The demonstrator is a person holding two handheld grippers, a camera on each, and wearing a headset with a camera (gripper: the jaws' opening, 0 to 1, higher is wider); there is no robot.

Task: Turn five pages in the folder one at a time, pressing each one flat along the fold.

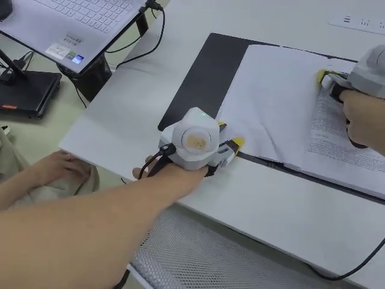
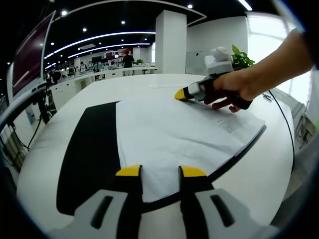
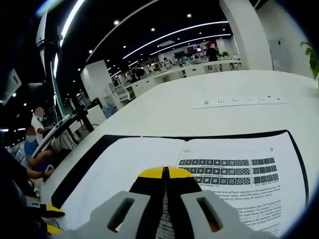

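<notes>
An open black folder (image 1: pixel 198 84) lies on the white table (image 1: pixel 132 120). A blank white page (image 1: pixel 271 102) lies turned to the left, and a printed page (image 1: pixel 337 138) lies to its right. My left gripper (image 1: pixel 230 135) rests at the near edge of the blank page (image 2: pixel 164 134). Its jaws (image 2: pixel 161 172) are open, with nothing between them. My right gripper (image 1: pixel 326 77) is shut, its tips (image 3: pixel 164 173) down on the paper by the fold, at the top of the printed page (image 3: pixel 239 179). The left gripper view shows it (image 2: pixel 182 93) at the far side of the sheets.
A laptop (image 1: pixel 78 24) on a stand sits at the back left, with a black cable (image 1: pixel 144 48) trailing onto the table. A power strip (image 1: pixel 361 23) lies beyond the folder. A hand (image 1: pixel 54 168) rests at the near left corner. A mesh chair (image 1: pixel 198 259) sits below the front edge.
</notes>
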